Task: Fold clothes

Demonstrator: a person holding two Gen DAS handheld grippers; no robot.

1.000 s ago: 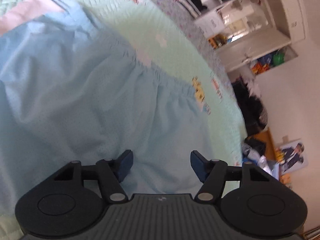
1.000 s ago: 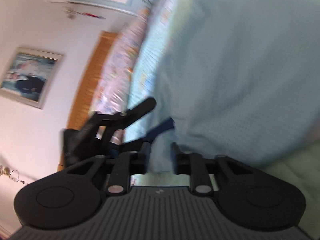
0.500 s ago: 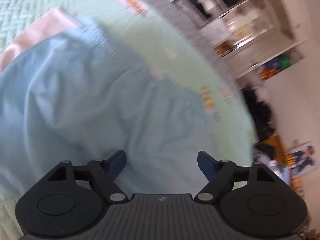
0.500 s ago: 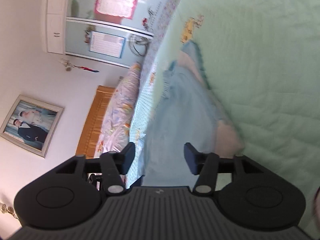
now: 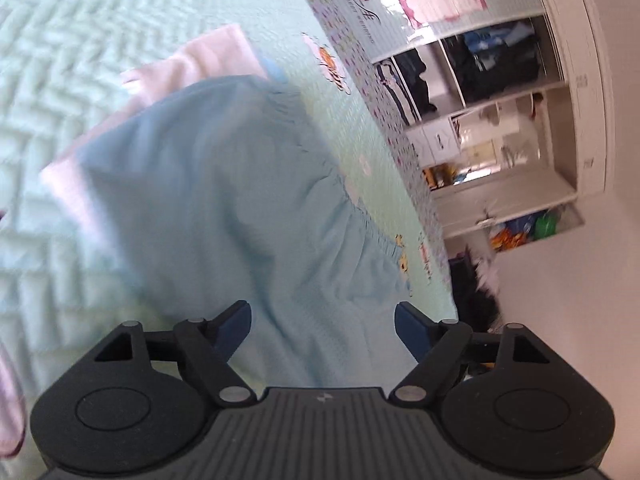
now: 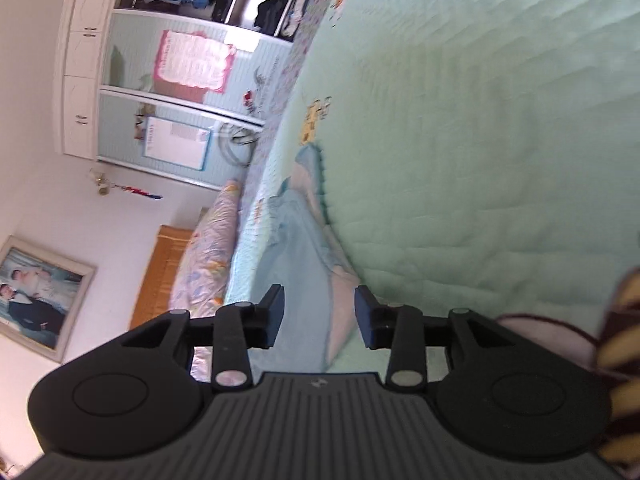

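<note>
1. Both pairs of fingers are empty. On the left gripper (image 5: 323, 324) the jaws stand wide and have just been opening further, with the light blue garment (image 5: 224, 200) spread out below and ahead of them and nothing pinched. On the right gripper (image 6: 320, 316) the jaws are partly apart and have just been closing, again on nothing.
2. From the right fingers the blue garment (image 6: 296, 248) lies ahead and a little left, on the green quilt (image 6: 480, 120). A pink cloth (image 5: 200, 60) peeks out from under its far edge.
3. Risk, as I judge it: with the pink piece just beneath, a low pinch could catch both layers and drag them together. The gathered, wrinkled edge near the left fingers may also fold crooked if it is not smoothed.
4. Count: two grippers, one blue garment, one pink cloth, one quilt.
</note>
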